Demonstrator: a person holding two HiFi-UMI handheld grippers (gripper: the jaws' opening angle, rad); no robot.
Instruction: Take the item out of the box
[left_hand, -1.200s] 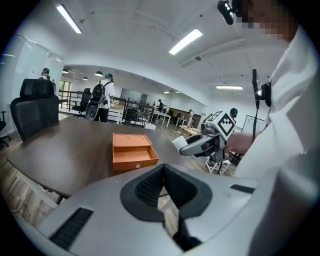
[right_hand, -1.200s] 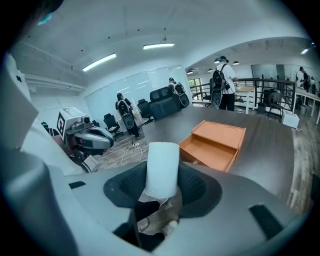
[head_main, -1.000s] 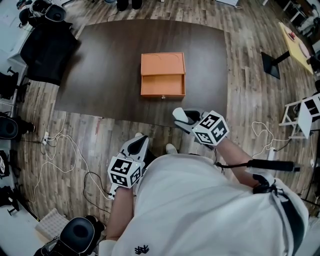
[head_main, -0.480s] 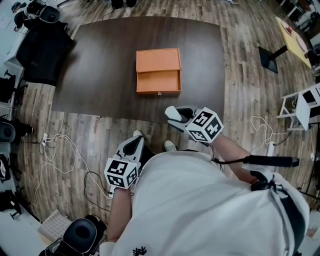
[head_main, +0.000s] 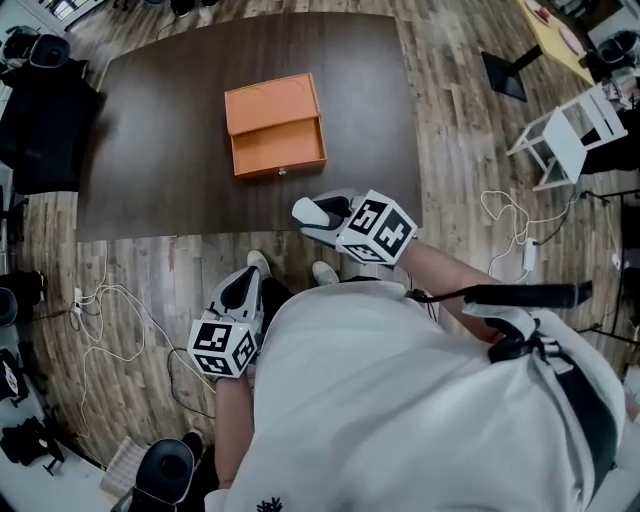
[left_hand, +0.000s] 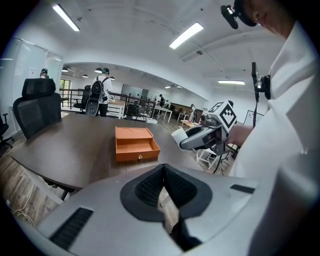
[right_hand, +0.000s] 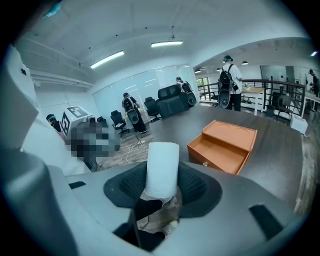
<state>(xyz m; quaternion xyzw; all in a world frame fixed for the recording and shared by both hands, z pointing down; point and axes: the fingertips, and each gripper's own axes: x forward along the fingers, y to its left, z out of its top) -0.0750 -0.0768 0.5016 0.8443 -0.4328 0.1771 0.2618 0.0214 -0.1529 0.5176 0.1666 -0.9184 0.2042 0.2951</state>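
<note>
White roll (right_hand: 161, 169): clamped upright in right tongs (head_main: 312, 213), over near edge of bench (head_main: 150, 150), apart from open orange box (head_main: 272, 128). Left tongs (left_hand: 164, 189): pressed together, empty.

The head view looks steeply down from above the person (head_main: 400, 400), with the box (head_main: 275, 138) ahead on the table (head_main: 150, 170). Both gripper views face the box's front, nearly level, the right one nearer. All three share the box.

A dark table (head_main: 150, 130) stood on plank flooring (head_main: 460, 130) under ceiling strip lights (left_hand: 186, 35), a black chair (head_main: 40, 125) at its nine o'clock, a white stool (head_main: 565, 138) at three.
</note>
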